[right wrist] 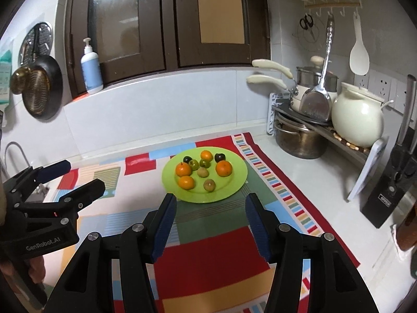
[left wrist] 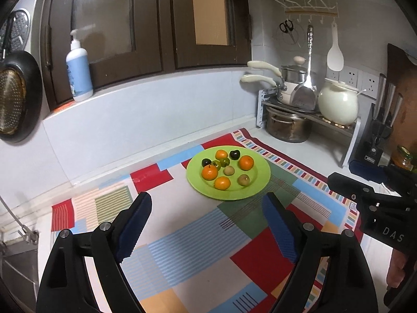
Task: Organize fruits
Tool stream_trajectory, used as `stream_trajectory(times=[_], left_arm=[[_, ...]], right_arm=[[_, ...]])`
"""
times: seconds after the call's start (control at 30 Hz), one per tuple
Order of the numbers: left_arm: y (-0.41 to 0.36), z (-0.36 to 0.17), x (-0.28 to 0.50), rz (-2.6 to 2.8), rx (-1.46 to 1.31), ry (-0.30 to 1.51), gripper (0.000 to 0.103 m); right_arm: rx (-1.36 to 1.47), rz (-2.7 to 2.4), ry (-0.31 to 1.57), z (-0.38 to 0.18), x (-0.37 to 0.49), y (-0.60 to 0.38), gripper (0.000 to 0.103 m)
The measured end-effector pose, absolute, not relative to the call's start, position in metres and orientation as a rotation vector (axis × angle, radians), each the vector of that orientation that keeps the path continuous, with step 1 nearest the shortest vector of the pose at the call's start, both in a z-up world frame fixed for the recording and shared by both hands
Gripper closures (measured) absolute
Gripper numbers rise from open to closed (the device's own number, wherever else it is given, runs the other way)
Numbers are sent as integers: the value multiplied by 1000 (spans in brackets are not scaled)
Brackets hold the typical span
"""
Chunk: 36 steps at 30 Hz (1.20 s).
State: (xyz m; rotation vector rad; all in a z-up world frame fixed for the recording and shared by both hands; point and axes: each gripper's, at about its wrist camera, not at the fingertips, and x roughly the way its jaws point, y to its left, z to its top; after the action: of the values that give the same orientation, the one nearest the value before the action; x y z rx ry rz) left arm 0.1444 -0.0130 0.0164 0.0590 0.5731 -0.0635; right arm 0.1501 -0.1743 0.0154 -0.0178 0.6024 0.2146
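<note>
While the left tool (left wrist: 208, 203) hangs wide open and empty above the patterned cloth (left wrist: 182, 247) on the bench, the green plate (left wrist: 256, 182) sits just ahead of its fingertips and slightly to the right, carrying the fruits: four oranges (left wrist: 246, 162), three brownish-green ones, two dark ones and two small green ones, all loosely mixed. At its right, the other tool's body shows, tilted inward. From the right wrist, the right tool (right wrist: 209, 206) is likewise open with nothing between its fingers, its tips just short of the plate's near rim, pointing level and forward; the left tool hovers off to its left, also spread. All fruit lies on the plate, unsorted by kind, which would fit either gathering done or sorting still due, so no particular reach is settled.
</note>
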Motion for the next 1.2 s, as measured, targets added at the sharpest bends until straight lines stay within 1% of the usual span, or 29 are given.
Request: stream_trajectory(times=[0.27, 0.47, 0.6, 0.63, 0.7, 0.9, 1.2], left_arm=[[-14, 24, 115, -46, 59, 550, 13], [-17, 30, 100, -36, 64, 522, 8], [-18, 33, 95, -29, 67, 510, 8], [-18, 33, 94, -29, 68, 509, 7], [-18, 34, 92, -30, 66, 507, 7], [-19, 37, 88, -21, 71, 498, 3], [-18, 37, 86, -18, 75, 494, 2]], right_arm=[[-29, 238, 588, 21, 124, -174, 47], [-26, 252, 595, 20, 110, -176, 47], [-23, 250, 596, 20, 104, -179, 47], [-22, 249, 598, 20, 103, -179, 46], [-18, 244, 595, 20, 102, -180, 40], [-20, 238, 586, 22, 98, -180, 40], [-22, 228, 575, 25, 94, -183, 40]])
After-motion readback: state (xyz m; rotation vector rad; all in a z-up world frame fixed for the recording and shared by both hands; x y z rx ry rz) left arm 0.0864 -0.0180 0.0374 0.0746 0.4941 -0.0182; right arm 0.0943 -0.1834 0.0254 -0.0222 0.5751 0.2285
